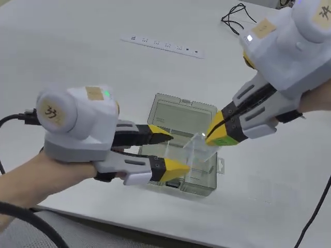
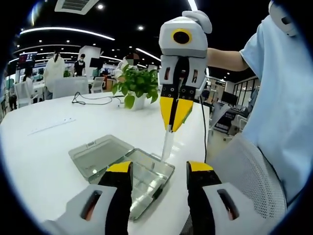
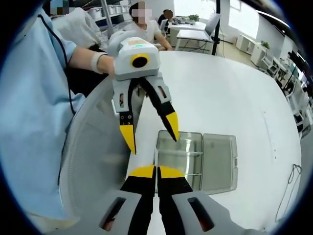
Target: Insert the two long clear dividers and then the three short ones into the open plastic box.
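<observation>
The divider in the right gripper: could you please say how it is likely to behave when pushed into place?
The divider is probably stiff: it hangs straight from the shut right gripper. Thin clear plastic, so likely light and slippery. Held by its upper end alone, it may pivot when pressed.

Big white tabletop [image 1: 77,57] with a power strip [image 1: 163,45] and black cable [image 1: 235,13]. Potted plant [image 2: 137,85] further back, dark ceiling [image 2: 122,19], curved strip lights [image 2: 68,32], open office.
</observation>
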Motion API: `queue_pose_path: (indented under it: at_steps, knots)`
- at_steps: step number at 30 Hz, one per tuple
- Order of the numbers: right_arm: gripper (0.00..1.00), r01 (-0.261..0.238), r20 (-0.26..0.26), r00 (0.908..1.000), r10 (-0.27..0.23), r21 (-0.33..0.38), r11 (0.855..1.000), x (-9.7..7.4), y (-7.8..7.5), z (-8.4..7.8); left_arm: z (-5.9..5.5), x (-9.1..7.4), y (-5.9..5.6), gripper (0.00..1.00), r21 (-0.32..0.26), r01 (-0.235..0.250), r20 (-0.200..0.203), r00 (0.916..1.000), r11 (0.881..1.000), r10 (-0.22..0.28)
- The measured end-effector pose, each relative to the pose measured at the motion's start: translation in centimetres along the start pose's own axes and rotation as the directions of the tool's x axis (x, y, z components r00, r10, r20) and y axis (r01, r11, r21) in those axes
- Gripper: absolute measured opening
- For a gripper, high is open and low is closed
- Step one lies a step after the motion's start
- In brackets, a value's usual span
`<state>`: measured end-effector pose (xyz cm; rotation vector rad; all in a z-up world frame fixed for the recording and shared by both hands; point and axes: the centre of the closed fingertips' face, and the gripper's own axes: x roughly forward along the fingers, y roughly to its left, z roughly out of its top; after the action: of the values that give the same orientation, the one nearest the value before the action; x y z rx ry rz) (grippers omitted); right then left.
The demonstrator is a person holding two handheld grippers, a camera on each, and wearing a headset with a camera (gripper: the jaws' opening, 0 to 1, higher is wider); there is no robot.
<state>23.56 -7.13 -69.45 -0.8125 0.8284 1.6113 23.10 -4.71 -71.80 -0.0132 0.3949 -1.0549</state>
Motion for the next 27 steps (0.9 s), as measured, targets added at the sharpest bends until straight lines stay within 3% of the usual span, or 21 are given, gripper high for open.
queue_pose_path:
  at_steps: [8, 17, 21, 27]
  knots:
    - [0.02, 0.048, 0.019, 0.9986, -0.049, 0.057, 0.997, 1.2, -2.3, 1.6, -1.2, -1.9, 3.1, 0.74, -0.051, -0.143, -0.011, 0.9897, 0.988, 0.142]
    - [0.02, 0.054, -0.005, 0.9985, -0.054, 0.069, 0.996, 3.2, -3.6, 2.2, -2.8, -3.4, 4.6, 0.99, -0.079, -0.231, -0.049, 0.9725, 0.970, 0.228]
    - [0.02, 0.060, -0.019, 0.9981, -0.059, 0.079, 0.995, 3.9, -4.1, 2.2, -3.6, -3.9, 5.2, 1.00, -0.088, -0.256, -0.075, 0.9654, 0.963, 0.250]
    - [0.02, 0.062, -0.021, 0.9980, -0.060, 0.092, 0.994, 5.1, -4.7, 2.9, -4.1, -4.4, 5.3, 1.00, -0.100, -0.267, -0.078, 0.9624, 0.958, 0.260]
